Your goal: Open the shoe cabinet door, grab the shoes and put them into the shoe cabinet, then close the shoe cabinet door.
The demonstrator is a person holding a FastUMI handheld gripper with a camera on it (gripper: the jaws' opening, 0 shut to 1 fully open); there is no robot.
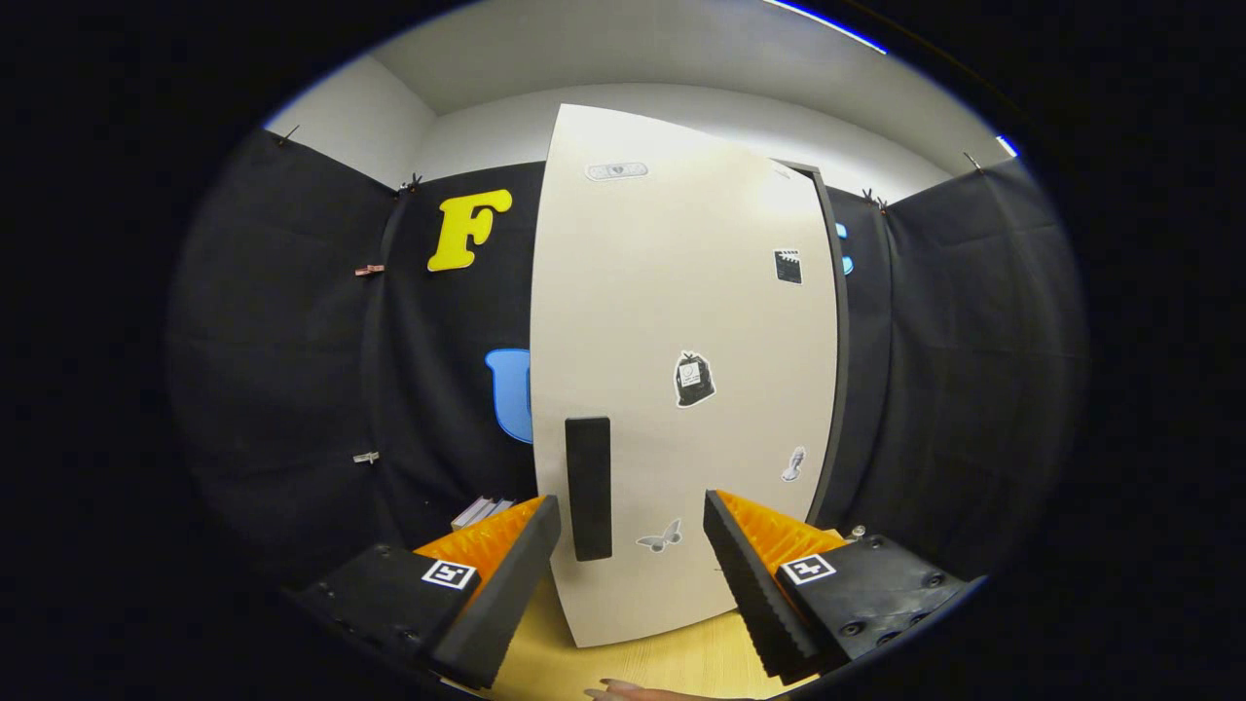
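Observation:
A tall white shoe cabinet door (681, 321) stands upright just ahead of my fingers, with small stickers scattered over it. A black upright handle (589, 487) sits near its lower left edge, just ahead of my left finger. The door looks close to shut against the dark cabinet frame (835, 350) at its right side. My gripper (633, 531) is open, its fingers wide apart, with nothing between them. The handle lies between the two fingertips in line, slightly left of the middle, and beyond them.
The cabinet stands on a light wooden floor (672, 652). Fingertips of a person's hand (623, 691) show at the floor just below my fingers. A few flat white items (479, 511) lie at the foot of the black cloth wall, left of the cabinet.

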